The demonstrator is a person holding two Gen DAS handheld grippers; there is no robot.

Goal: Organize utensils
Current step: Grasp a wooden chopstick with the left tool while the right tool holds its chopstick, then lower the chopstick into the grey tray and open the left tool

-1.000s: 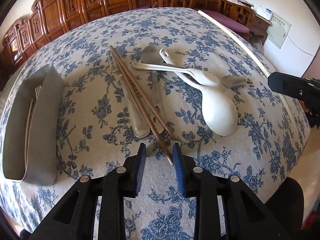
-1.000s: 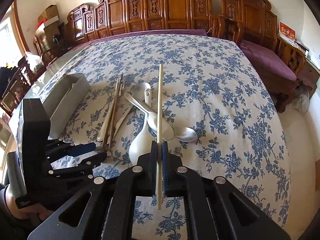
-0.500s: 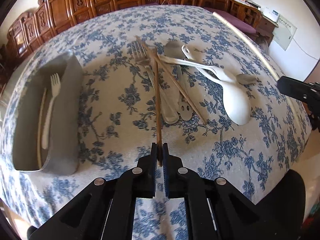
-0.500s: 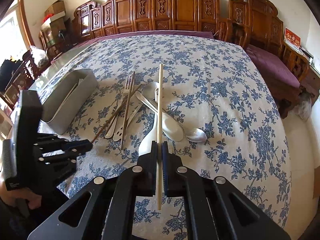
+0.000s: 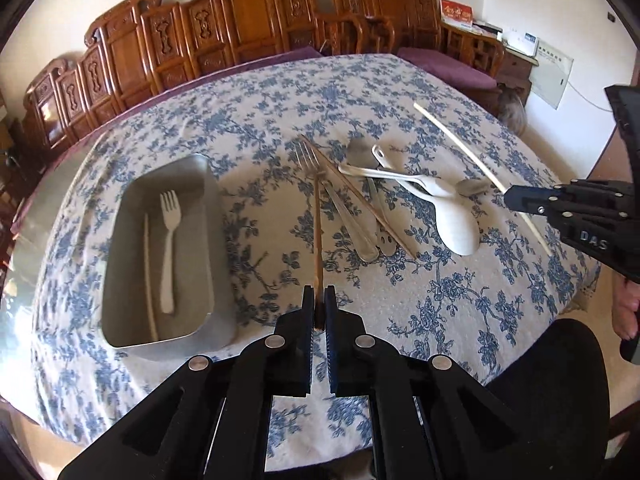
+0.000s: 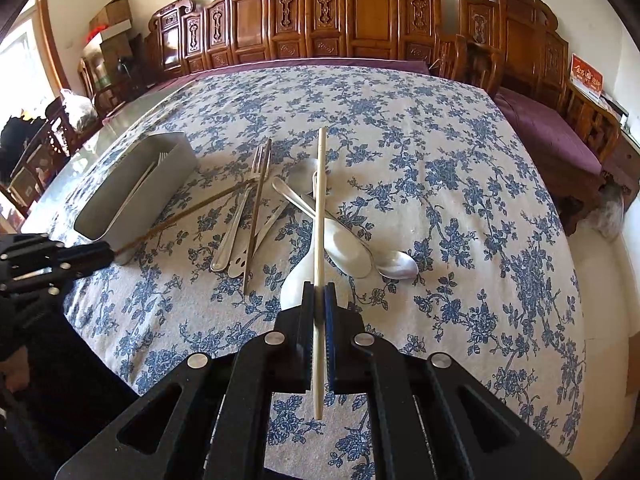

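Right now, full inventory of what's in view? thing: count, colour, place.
Tin: 1, grey, left on cloth.
White fork: 1, in tin.
Pale stick: 1, in tin beside the fork.
Brown chopsticks: 2; one in left tool, one on the pile.
White chopstick: 1, in right tool.
Metal fork: 1, silver, pile.
White rice paddle: 1, pile's right.
Metal spoons: several, silver, pile; count unclear.
Cloth: 1, blue floral, on table.
Carved chairs: several, brown, behind.
Left tool: black, shut.
Right tool: black, shut.
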